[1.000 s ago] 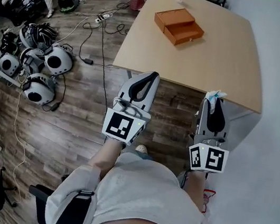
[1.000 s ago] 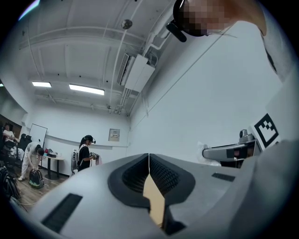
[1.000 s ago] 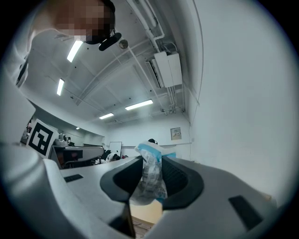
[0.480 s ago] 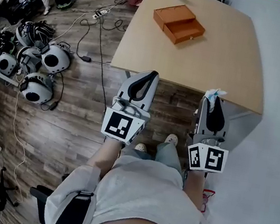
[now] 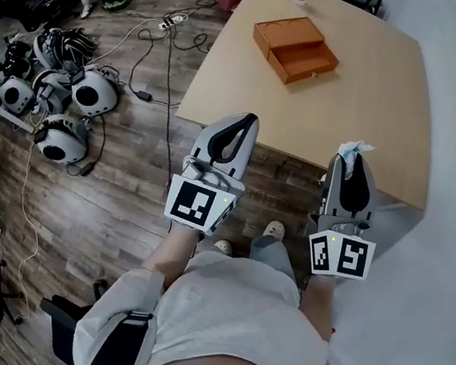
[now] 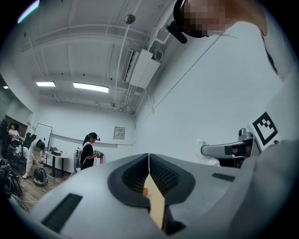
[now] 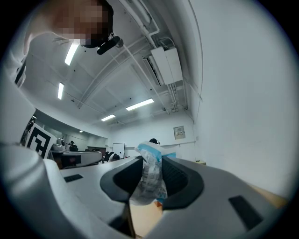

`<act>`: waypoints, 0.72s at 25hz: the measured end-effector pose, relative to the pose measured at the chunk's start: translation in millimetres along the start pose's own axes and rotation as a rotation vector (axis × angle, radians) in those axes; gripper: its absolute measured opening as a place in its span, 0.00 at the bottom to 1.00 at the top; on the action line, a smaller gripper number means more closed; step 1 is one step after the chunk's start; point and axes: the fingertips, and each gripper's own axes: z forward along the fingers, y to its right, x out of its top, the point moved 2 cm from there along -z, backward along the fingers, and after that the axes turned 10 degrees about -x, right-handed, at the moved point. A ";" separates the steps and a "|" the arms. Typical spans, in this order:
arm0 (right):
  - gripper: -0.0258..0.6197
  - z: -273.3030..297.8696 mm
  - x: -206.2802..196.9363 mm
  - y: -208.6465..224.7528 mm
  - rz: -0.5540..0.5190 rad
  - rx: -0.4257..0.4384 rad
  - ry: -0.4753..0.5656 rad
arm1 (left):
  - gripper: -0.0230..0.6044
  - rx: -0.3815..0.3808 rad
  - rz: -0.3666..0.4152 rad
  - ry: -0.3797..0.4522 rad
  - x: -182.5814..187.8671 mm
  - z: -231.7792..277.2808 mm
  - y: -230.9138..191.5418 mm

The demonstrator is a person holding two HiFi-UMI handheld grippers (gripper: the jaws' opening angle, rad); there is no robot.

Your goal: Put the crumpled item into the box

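Crumpled item (image 7: 148, 179) clamped in right hand-held gripper (image 5: 352, 161) (left hand-held gripper (image 5: 239, 127) closed) near table (image 5: 357, 95).

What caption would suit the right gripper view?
Right gripper pinching a crumpled plastic wrapper beneath ceiling lights.

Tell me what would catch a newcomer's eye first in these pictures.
Probably the crumpled white and blue item pinched in the right gripper, held out near the table and its front edge. Next, the orange-brown box with its drawer pulled open, toward the far end of the tabletop, and the cluster of white helmets on the wooden floor at the left.
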 end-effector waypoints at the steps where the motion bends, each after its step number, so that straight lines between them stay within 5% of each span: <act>1: 0.22 6.7 -0.1 3.3 0.001 0.008 0.002 | 0.06 0.008 0.002 0.003 -0.2 5.9 -2.3; 18: 0.22 98.8 -2.3 59.1 0.019 0.125 0.010 | 0.06 0.125 0.021 0.014 -4.9 91.2 -23.0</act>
